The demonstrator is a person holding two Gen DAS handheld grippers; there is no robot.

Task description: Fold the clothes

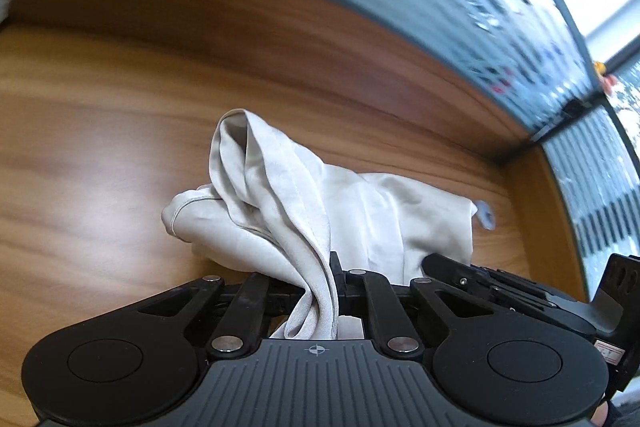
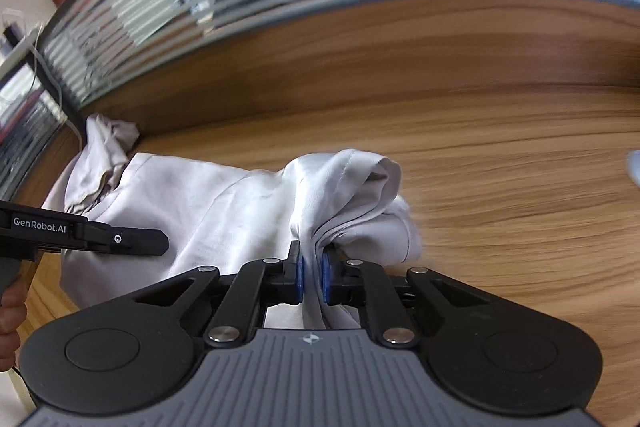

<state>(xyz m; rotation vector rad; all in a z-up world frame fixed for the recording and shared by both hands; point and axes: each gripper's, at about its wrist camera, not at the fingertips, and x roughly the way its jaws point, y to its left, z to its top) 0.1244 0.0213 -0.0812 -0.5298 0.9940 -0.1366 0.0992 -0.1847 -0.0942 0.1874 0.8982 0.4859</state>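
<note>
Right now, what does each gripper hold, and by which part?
Both pinch the white garment: left gripper and right gripper each on a bunched fold of cloth.

Left gripper clamped on a bunched fold of the white garment, which trails onto the wooden table. Right gripper alongside.

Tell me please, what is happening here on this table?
A person is folding a white garment on a wooden table, with a handheld gripper in each hand. The right gripper is shut on a bunched edge of the cloth. The left gripper is shut on another bunched part. Most of the garment lies crumpled on the table; no neat fold shows yet.
</note>
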